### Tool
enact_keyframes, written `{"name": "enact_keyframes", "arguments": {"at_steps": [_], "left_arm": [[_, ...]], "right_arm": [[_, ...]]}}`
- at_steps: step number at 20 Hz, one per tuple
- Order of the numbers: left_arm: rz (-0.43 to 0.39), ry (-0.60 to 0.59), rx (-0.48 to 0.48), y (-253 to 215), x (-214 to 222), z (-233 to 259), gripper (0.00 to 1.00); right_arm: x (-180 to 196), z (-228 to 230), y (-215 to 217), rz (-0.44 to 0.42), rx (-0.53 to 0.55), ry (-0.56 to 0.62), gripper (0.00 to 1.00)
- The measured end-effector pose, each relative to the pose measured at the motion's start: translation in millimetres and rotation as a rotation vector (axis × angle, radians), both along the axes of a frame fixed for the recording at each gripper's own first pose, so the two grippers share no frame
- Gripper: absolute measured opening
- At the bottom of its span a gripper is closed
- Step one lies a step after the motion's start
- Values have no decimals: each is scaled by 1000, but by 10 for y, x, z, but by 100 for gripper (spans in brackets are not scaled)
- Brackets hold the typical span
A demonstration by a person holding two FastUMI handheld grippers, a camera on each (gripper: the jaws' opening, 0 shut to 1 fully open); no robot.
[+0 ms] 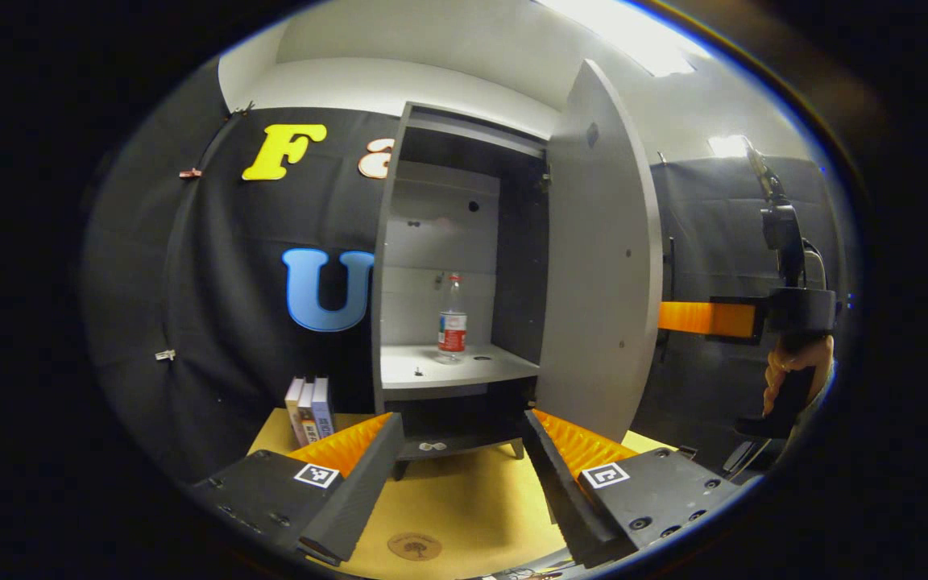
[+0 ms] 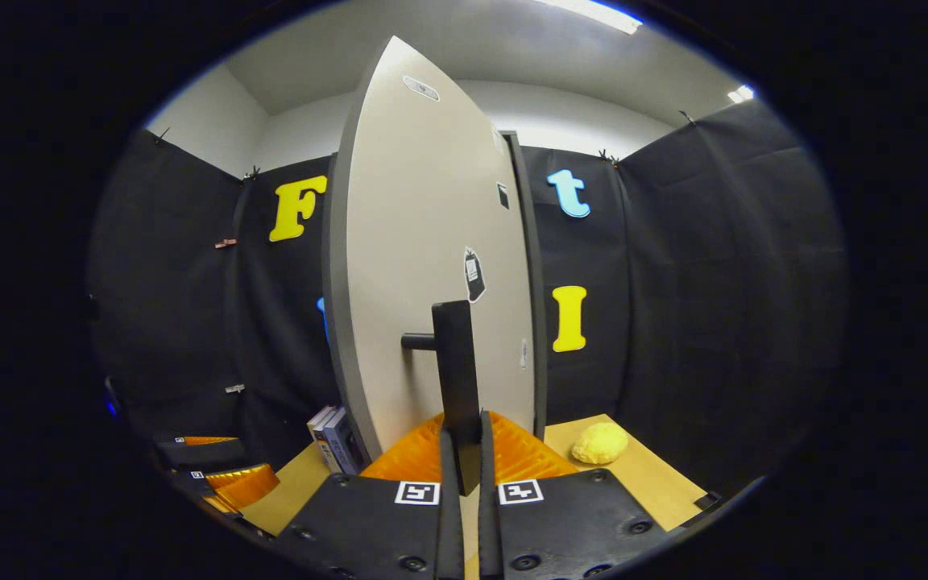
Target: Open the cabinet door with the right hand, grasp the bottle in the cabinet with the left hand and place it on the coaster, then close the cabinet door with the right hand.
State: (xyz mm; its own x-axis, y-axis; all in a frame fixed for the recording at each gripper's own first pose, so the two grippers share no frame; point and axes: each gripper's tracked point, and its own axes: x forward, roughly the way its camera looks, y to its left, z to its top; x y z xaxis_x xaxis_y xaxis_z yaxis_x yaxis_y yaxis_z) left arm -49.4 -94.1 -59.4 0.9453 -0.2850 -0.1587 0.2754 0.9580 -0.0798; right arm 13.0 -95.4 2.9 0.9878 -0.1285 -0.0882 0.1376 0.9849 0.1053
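Holding the cabinet door [image 2: 432, 266] wide open, right gripper [image 2: 464, 451] pinching the door's upright handle [image 2: 456, 379] between both fingers, pressed nearly together around the bar. First step of the task done, judging by the exposed cabinet [image 1: 448, 266] interior. Straight ahead of the left gripper [image 1: 460, 459], well beyond its spread and empty fingers, bottle [image 1: 453, 320] standing upright on the middle shelf [image 1: 448, 366], untouched. Below and just ahead of those fingers, round coaster [image 1: 414, 546] lying on the table [image 1: 472, 491], nothing on it. Off to that tool's left, a few books [image 1: 308, 409] upright by the cabinet's side; to its right, past the door's edge, a hand [image 1: 794, 374] gripping the other tool. Beside the right gripper, to its right on the table, a yellow lump [image 2: 601, 443]. Left to do, by the look of it: reaching in, grasping the bottle, setting it on the coaster, then swinging the door shut.
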Motion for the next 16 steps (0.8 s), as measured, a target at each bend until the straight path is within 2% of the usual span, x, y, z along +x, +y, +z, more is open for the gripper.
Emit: {"name": "enact_keyframes", "arguments": {"at_steps": [1, 5, 10, 16], "left_arm": [[-6, 1, -2, -66, 17, 12, 94], [-36, 7, -13, -358, 154, 16, 94], [-37, 1, -18, -675, 402, 12, 94], [-52, -10, -7, -1042, 633, 29, 94]], "right_arm": [[-36, 17, -99, -17, 7, 4, 8], [-141, -49, -548, -49, 61, 23, 7], [-195, -55, -973, -69, -4, 33, 5], [-198, -51, -1185, -21, 14, 33, 5]]}}
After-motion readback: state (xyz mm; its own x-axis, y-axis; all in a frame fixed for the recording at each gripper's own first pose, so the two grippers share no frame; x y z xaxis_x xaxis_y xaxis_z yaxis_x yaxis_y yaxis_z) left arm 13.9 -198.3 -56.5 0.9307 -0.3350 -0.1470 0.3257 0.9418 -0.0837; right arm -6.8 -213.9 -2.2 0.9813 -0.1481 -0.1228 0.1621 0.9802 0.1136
